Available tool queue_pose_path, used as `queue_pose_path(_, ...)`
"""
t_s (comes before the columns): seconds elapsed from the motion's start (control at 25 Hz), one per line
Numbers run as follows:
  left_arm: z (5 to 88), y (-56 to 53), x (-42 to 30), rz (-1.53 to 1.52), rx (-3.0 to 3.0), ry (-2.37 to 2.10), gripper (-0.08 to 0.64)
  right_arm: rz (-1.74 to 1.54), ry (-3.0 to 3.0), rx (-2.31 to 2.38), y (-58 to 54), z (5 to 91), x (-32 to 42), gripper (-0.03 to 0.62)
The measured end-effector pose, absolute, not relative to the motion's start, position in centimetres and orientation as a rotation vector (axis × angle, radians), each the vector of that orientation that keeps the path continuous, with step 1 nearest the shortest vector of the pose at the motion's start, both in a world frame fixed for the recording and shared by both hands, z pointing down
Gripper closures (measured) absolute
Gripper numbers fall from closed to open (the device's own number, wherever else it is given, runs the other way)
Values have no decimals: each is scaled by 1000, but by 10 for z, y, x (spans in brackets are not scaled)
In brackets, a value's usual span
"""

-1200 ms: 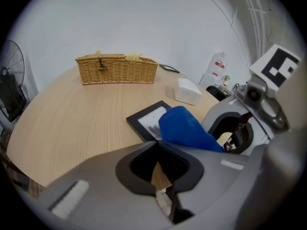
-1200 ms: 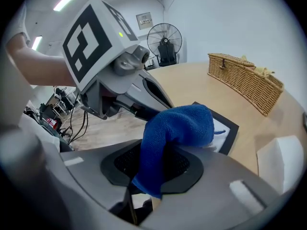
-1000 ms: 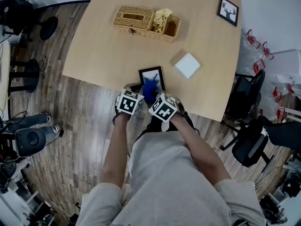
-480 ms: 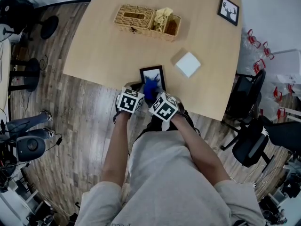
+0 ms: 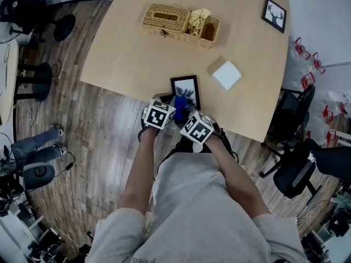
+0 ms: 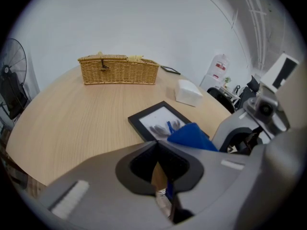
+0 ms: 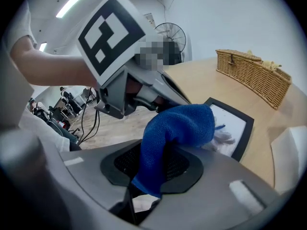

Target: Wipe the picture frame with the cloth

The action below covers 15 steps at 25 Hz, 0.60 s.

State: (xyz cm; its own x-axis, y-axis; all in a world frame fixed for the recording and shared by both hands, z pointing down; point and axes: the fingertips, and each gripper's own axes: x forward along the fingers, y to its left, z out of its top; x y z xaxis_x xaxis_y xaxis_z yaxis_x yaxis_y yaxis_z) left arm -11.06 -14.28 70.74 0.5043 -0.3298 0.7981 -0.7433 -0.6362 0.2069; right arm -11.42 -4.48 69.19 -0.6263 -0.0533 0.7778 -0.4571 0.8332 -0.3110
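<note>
Cloth (image 7: 184, 123) clamped in right gripper (image 7: 156, 150), resting on near edge of picture frame (image 7: 236, 121) just ahead; left gripper (image 6: 160, 150) closed, empty, alongside. Wiping seemingly midway, far glass left.

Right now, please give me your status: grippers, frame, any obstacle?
Left gripper shut. Right gripper shut on blue cloth. Cloth on picture frame near end, frame flat on table. White box, basket stand apart.

The cloth (image 5: 181, 104) has slipped slightly nearer — toward the picture frame's (image 5: 185, 85) near edge.
</note>
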Motion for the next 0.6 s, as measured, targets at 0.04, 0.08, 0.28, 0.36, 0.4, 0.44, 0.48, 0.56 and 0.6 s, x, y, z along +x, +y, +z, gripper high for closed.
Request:
queue_pose_path(0.04, 707, -143, -111, 1011, 2213, -875, 506, 626, -2181, 365, -42, 693, -114, 489)
queue_pose_path(0.08, 707, -143, -110, 1013, 2216, -874, 506, 623, -2174, 364, -41, 695, -112, 489)
queue_pose_path(0.28, 707, -142, -111, 1025, 2223, -887, 506, 610, -2143, 418, -43, 695, -92, 489)
queue_pose_path(0.36, 706, -141, -109, 1032, 2229, -896, 506, 611, -2128, 451, -43, 696, -80, 489)
queue_pose_path(0.4, 706, -141, -108, 1040, 2239, -899, 506, 614, -2120, 469, -44, 697, -74, 489)
queue_pose_path(0.44, 705, -142, -107, 1050, 2251, -903, 506, 618, -2112, 487, -45, 697, -69, 489)
queue_pose_path(0.48, 704, -142, -106, 1059, 2259, -905, 506, 621, -2105, 503, -47, 698, -63, 489)
queue_pose_path(0.56, 701, -143, -104, 1069, 2261, -911, 506, 623, -2095, 530, -49, 697, -50, 489)
queue_pose_path(0.6, 701, -143, -104, 1066, 2258, -916, 506, 621, -2096, 545, -49, 695, -44, 489)
